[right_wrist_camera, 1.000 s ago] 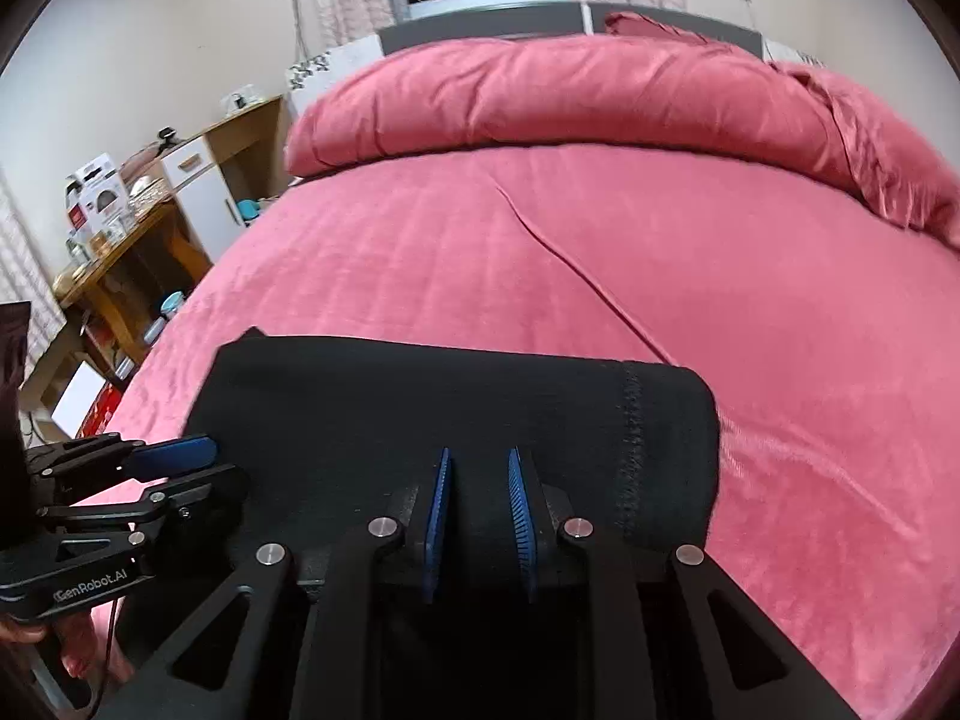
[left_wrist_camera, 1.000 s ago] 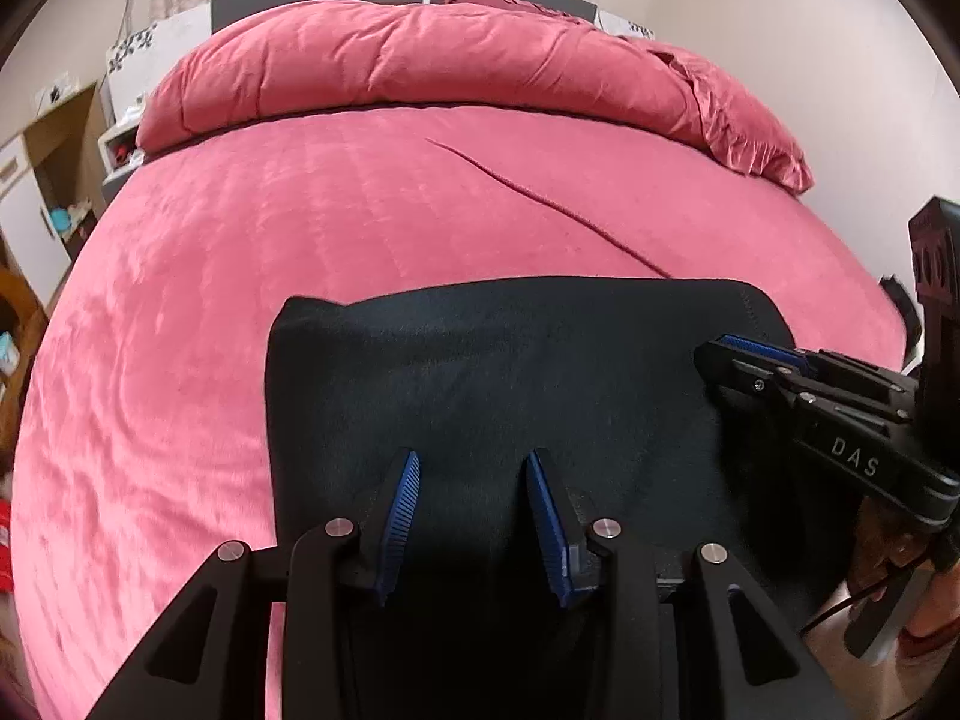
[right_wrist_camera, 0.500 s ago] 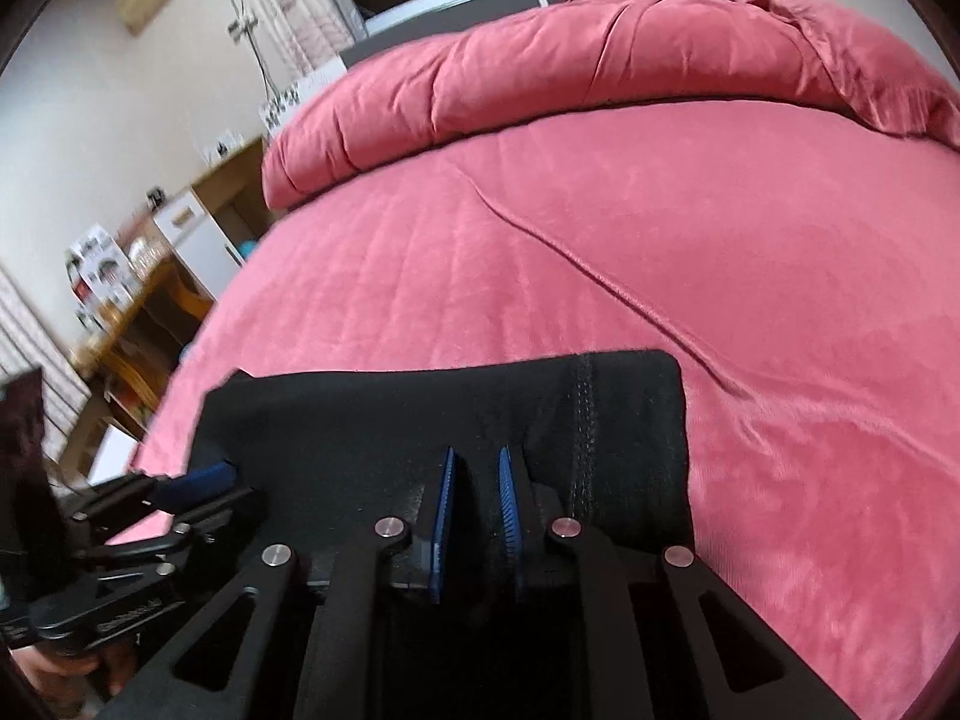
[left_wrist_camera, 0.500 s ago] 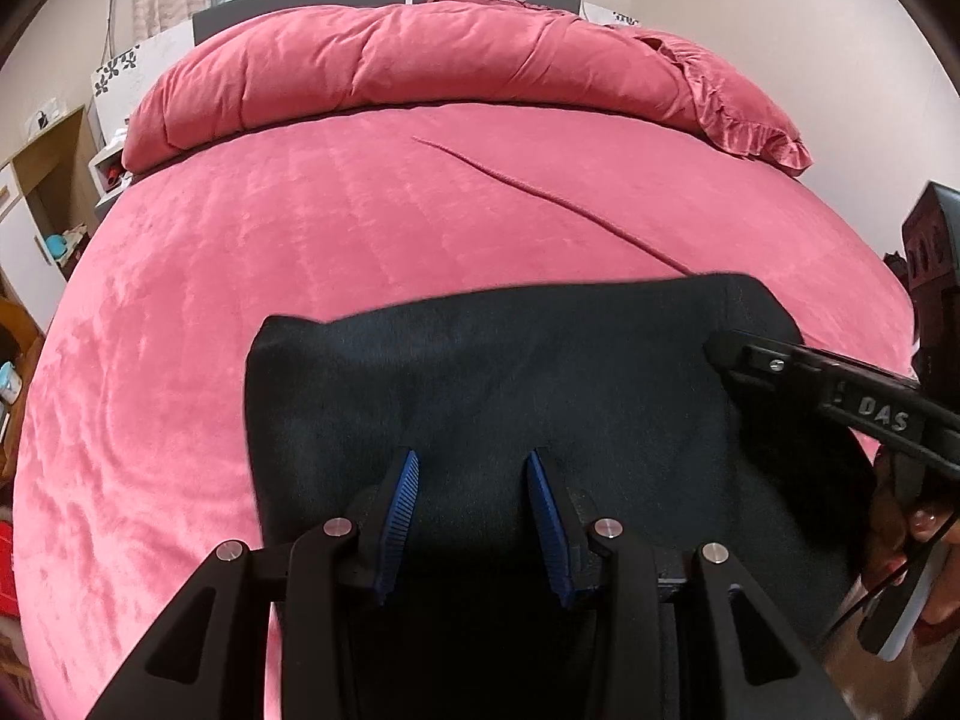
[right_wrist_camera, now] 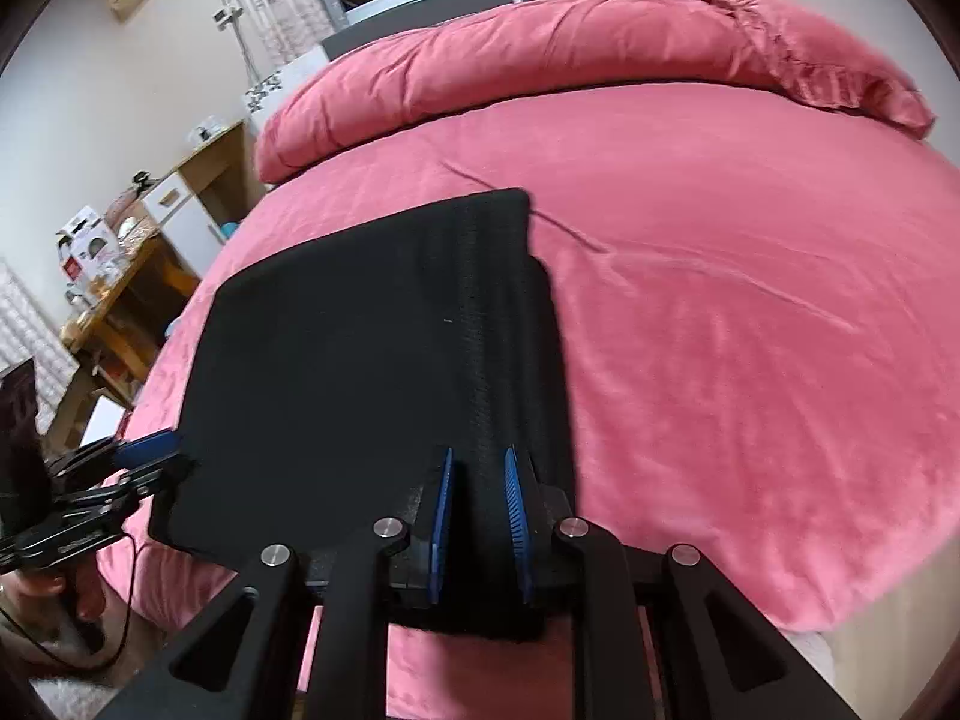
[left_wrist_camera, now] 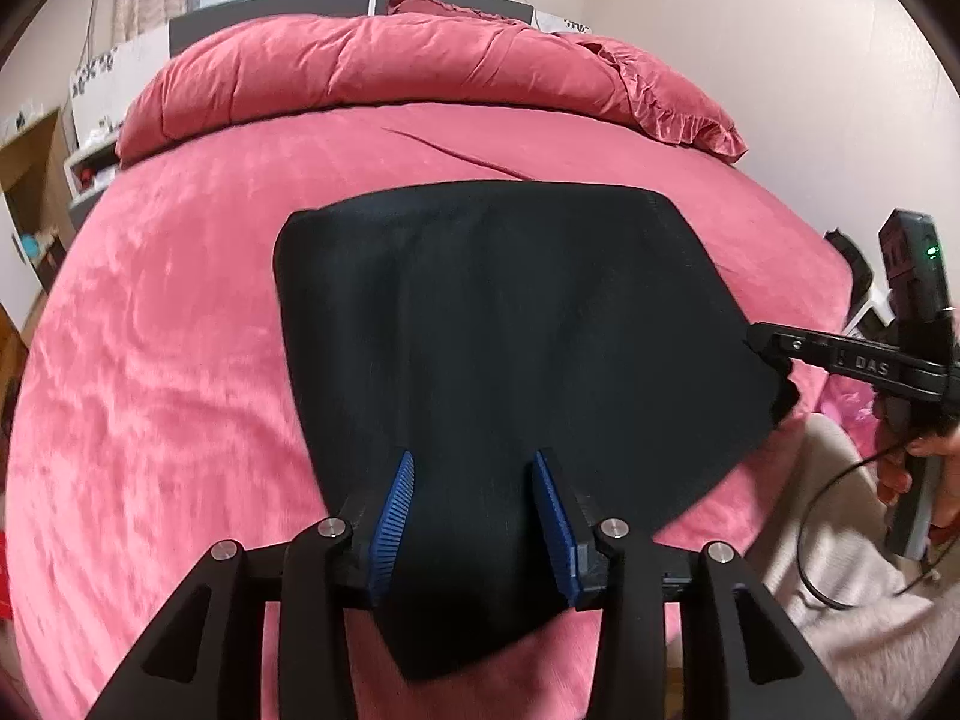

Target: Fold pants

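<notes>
Pants, black, of soft knit cloth, already folded down to a compact, roughly rectangular bundle, lying near the front edge of a pink plush-covered bed. Near edge raised off the cover, far edge resting on it. Judged well along: legs no longer separately visible, several layers apparently stacked, perhaps one more fold or merely a setting down and smoothing left. Hard to say which.

Left gripper at the near left part of the bundle, blue ribbed pads spread with cloth lying between them; whether actually pinching, cannot tell. Right gripper at the near right edge, pads narrowly apart with dark cloth between, seemingly clamped on the stitched band, though the fabric hides the contact.

Long axis running left to right across the bed, parallel to its front edge. Stitched band, likely waistband or hem, at the right end; plain folded edge at the left end. Far corners pointing toward the rolled pink duvet by the headboard.
</notes>
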